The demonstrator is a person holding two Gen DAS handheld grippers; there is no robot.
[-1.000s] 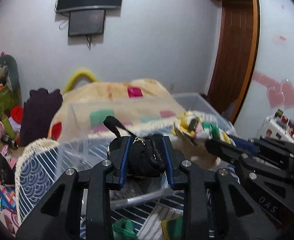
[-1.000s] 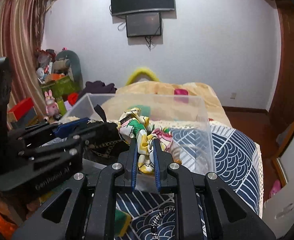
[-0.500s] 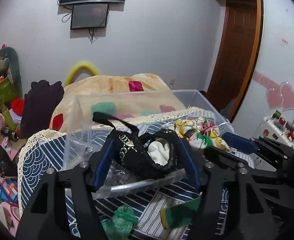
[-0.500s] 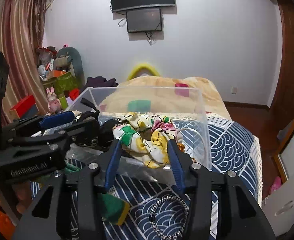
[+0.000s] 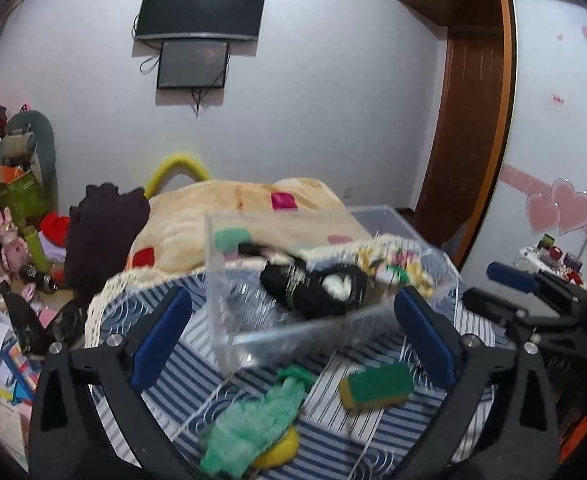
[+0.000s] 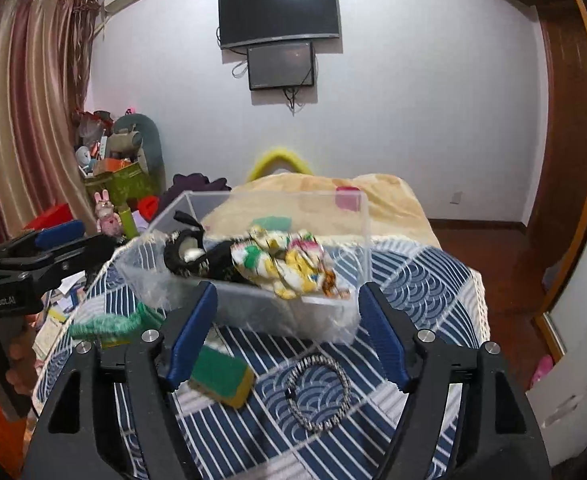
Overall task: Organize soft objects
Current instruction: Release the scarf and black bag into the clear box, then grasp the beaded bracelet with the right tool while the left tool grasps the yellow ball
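Note:
A clear plastic bin (image 5: 229,320) (image 6: 333,320) stands on the blue patterned bedspread. Inside lie a black soft item with a white patch (image 5: 313,292) (image 6: 189,254) and a floral yellow-green cloth (image 5: 393,268) (image 6: 289,264). My left gripper (image 5: 293,336) is open and empty, drawn back in front of the bin. My right gripper (image 6: 285,328) is open and empty, also in front of the bin. A green glove (image 5: 253,428) (image 6: 105,326) and a green-yellow sponge (image 5: 377,384) (image 6: 221,376) lie on the bedspread near the grippers.
A beaded bracelet (image 6: 317,392) lies on the bedspread by the right gripper. A beige blanket (image 5: 245,208) is heaped behind the bin. Clutter and toys (image 5: 9,216) fill the floor at left. A wooden door (image 5: 469,120) is at right.
Both grippers opened wide, let go of the black item and the floral cloth into the bin, and pulled back toward me.

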